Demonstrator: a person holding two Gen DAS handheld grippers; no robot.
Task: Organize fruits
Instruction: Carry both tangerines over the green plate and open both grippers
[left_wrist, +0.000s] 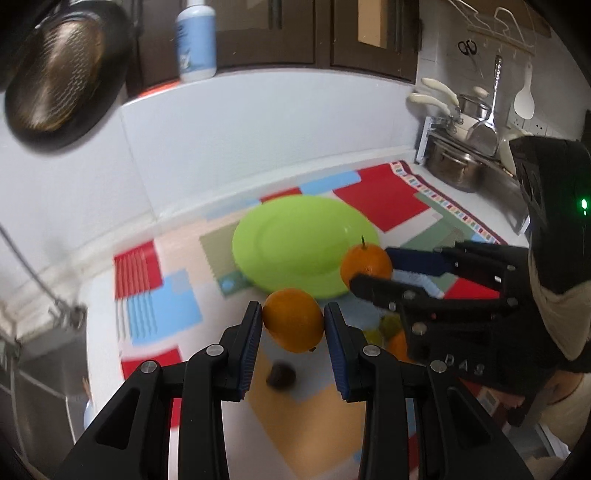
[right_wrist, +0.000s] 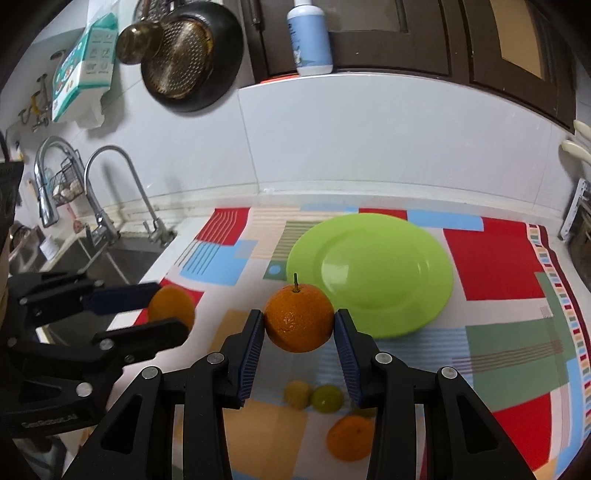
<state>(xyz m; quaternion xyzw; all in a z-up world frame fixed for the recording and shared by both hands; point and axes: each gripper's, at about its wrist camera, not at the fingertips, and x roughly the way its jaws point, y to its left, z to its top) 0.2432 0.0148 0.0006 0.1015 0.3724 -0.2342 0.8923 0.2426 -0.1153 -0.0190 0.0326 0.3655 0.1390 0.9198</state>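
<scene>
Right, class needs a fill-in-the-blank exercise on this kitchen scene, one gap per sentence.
1. Each gripper's jaws are shut on an ____.
2. The plate on the patterned mat is ____ in colour.
3. The orange in the right gripper has a short ____ on top.
4. A dark pan hangs on the ____.

Missing words: orange; green; stem; wall

Two oranges (left_wrist: 293, 319) (right_wrist: 299, 317) held aloft, green plate (right_wrist: 369, 273) bare

Soft daylight, fisheye warp, motion blur

Stemmed orange (right_wrist: 298, 320) between jaws, seemingly gripped.
</scene>
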